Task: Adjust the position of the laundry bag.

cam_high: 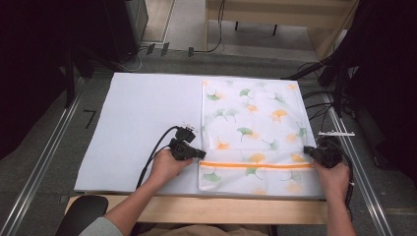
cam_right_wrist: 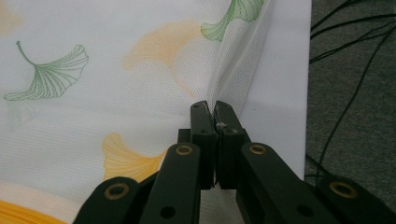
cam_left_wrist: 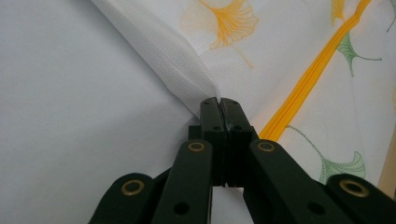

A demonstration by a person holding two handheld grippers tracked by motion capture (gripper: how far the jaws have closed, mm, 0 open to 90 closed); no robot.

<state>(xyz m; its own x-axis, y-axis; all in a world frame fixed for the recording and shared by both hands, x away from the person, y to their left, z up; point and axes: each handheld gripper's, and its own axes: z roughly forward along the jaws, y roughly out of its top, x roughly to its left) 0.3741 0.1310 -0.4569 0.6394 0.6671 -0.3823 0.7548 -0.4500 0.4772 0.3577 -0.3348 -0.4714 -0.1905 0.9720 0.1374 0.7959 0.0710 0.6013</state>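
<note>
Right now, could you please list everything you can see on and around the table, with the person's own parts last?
mesh laundry bag: one, white with green and orange ginkgo leaves, flat on the right half of the sheet
zip: one, orange, running across the bag near its front end
sheet: one, pale blue-white, covering the table top
table: one, light wood, edge showing at the front
cables: several, black, on the grey floor right of the table
chair: one, black, bottom left
left tongs: one, black, shut on the bag's left edge
right tongs: one, black, shut on the bag's right edge
hands: two, one behind each pair of tongs
</note>
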